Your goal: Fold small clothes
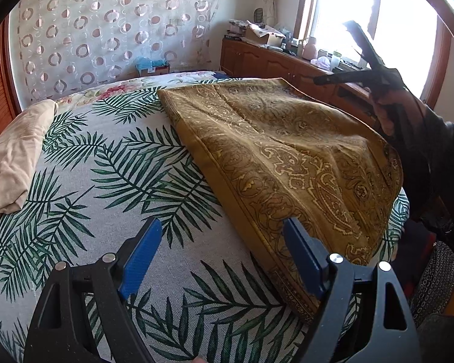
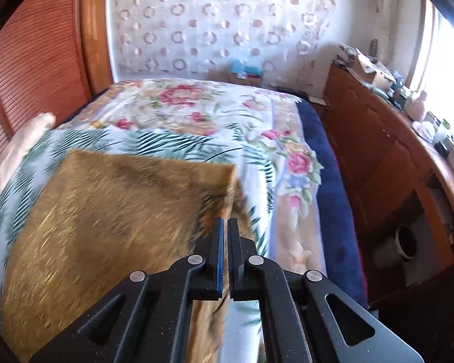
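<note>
Looking past my claws, I see a bed with a palm-leaf sheet over a floral quilt, a circle-patterned curtain behind it, and a cluttered wooden cabinet under the bright window. The mustard paisley cloth lies folded on the sheet's right side, a beige cloth well apart at the left. My left claw hangs spread wide at the paisley's near edge. My right claw is clenched; whether it pinches the blurred cloth, I cannot tell.
</note>
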`<state>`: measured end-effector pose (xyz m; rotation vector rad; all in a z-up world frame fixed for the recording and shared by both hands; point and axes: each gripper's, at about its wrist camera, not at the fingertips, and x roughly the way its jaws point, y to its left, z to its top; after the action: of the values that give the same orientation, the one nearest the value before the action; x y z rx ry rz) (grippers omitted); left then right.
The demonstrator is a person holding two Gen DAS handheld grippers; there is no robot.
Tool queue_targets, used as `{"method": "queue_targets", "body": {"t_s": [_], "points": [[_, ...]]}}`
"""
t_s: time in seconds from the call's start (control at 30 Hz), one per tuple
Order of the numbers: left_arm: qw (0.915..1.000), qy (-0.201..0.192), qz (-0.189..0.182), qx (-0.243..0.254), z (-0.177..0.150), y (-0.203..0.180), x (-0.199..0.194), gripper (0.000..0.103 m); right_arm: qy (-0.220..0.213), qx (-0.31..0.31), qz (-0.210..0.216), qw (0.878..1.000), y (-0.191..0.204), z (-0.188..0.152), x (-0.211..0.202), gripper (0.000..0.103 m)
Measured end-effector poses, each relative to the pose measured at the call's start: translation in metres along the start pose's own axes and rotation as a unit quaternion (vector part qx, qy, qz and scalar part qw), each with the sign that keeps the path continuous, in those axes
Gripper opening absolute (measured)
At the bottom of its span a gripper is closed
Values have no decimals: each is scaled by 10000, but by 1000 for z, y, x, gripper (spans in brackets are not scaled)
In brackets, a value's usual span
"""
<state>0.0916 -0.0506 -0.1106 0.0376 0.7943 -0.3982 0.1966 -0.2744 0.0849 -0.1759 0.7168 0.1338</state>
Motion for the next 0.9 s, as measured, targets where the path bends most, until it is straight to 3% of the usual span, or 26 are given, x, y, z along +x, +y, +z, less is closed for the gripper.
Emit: {"method": "queue_targets", "body": {"t_s": [0.13, 0.23, 0.3, 0.63, 0.9], "points": [[10000, 18, -36, 4, 0, -2, 2, 83, -67, -77, 231, 9997, 2, -35, -29, 15], [10000, 37, -35, 8, 1, -2, 3, 83, -78, -157, 263, 9995, 5, -59, -42, 29], [10000, 51, -36, 10, 1, -2, 4, 83, -77, -155, 229, 9996, 1, -69, -52, 44], [9996, 157, -231, 4, 2, -7, 7, 83, 404, 334, 298, 9982, -20, -124, -81, 46], [9991, 160, -387, 1, -1, -10, 6, 83, 400, 865, 584, 9937, -25, -137, -90, 47]]}}
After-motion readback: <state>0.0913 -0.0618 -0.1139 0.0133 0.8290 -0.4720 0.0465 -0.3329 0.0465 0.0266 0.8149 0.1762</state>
